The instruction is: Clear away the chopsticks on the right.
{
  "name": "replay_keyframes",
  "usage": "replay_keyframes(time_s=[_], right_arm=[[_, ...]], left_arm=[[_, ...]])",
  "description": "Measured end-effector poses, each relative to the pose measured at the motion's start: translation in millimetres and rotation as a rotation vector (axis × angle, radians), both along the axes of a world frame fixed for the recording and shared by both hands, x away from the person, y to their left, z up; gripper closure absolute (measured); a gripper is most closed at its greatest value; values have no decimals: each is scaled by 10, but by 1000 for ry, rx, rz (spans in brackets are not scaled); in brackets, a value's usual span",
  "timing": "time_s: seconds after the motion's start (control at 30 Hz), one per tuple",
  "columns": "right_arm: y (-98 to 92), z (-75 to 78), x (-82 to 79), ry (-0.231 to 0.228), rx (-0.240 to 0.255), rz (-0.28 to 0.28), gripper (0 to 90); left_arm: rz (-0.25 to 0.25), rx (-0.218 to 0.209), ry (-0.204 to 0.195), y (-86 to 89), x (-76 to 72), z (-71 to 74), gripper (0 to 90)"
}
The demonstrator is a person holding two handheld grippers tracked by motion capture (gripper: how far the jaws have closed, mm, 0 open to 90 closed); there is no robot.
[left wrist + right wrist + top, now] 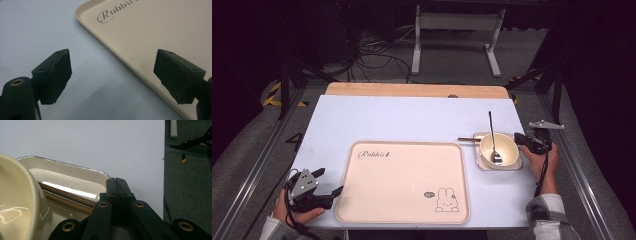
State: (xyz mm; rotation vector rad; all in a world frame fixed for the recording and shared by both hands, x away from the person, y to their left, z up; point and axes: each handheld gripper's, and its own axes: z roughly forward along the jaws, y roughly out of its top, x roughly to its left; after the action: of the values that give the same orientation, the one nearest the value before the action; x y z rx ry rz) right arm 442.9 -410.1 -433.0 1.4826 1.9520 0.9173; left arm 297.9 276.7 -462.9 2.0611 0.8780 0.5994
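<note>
Cream-coloured and round, the bowl (498, 148) sits on a small square dish (479, 162) near the desk's right edge, about midway along that edge. A metal spoon (492, 138) stands in the bowl, its scoop down inside and its handle leaning out over the far rim. Two dark wooden chopsticks (468, 139) lie across the dish under the bowl, their ends poking out to the left; in the right gripper view they (67, 197) run side by side along the dish's (72, 170) floor beside the bowl's (20, 195) wall.

The right gripper (523, 139) lies just beside the dish's right side, held in the person's right hand (542, 162). In its own view its jaws are pressed flat together, with nothing seen between them, their tips (116, 181) just over the dish's rim by the chopsticks.

A large beige tray (362, 200), printed with the word "Rabbit" and a rabbit drawing, takes up the desk's (412, 115) near middle. At the near left corner the left gripper (327, 182) rests in the left hand (294, 215), its jaws spread wide; in its own view they straddle the tray's (140, 37) left rim, one over the desk (30, 30), one over the tray.
</note>
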Motion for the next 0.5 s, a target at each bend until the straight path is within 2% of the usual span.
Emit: replay_keyframes(time_s=[0.3, 0.43, 0.5], right_arm=[[12, -24, 11, 12, 21, 24, 900], [18, -20, 8, 20, 7, 44, 900], [-1, -20, 3, 23, 21, 48, 900]], left_arm=[[-6, 1, -2, -7, -4, 0, 155], [-9, 1, 2, -10, -3, -2, 155], [-12, 0, 2, -10, -6, -1, 155]])
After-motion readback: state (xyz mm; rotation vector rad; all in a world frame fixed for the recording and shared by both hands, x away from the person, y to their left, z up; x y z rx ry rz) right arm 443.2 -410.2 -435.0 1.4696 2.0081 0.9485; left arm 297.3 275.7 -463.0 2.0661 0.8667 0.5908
